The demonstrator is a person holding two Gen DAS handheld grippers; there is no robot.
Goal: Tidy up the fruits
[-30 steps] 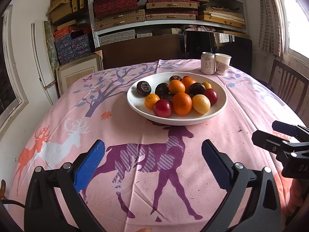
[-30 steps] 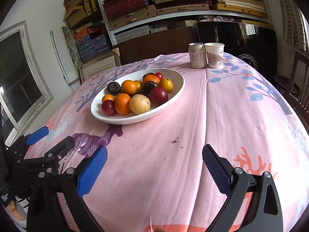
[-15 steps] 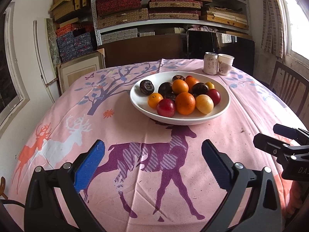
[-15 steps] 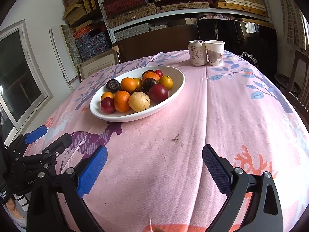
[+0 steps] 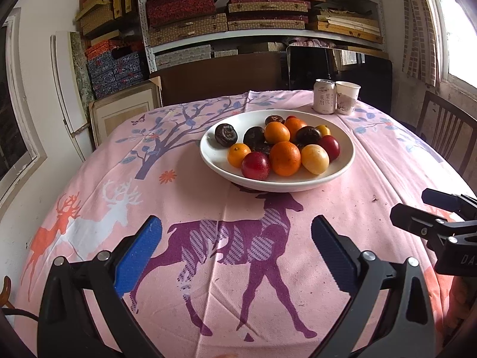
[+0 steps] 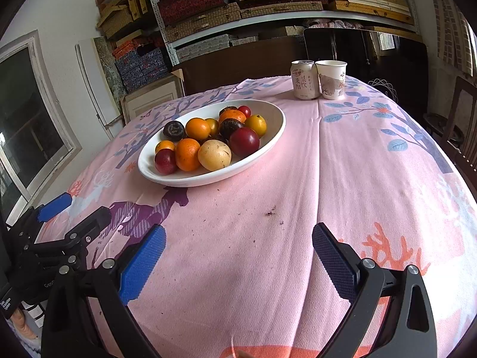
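Fruit [image 5: 284, 158] heaped in the bowl [image 5: 214, 161] could roll out if nudged; left gripper [image 5: 235, 250] and right gripper [image 6: 238, 256] gape wide, empty, short of the bowl.

Bowl [image 5: 342, 167]: white, glossy, smooth, ceramic by its look.
Tablecloth [image 5: 190, 197]: pink printed cloth, matt, woven grain visible, creased; dark crumbs ahead of the right gripper [image 6: 238, 250].
Fruit [image 5: 284, 158]: oranges finely dimpled with a soft sheen; red ones smooth and shiny; dark ones dull, wrinkled; the yellow one speckled.
Can [image 5: 324, 96]: metal, printed label, satin finish.
Cup [image 5: 346, 97]: paper, matt.
Left gripper [image 5: 235, 247]: black matt plastic, metal screw heads, blue ribbed pads [image 5: 138, 253].
Chair [image 5: 444, 134], far right: dark wood.
Boxes [image 5: 190, 26], beyond the bowl: woven and cloth-covered, matt.
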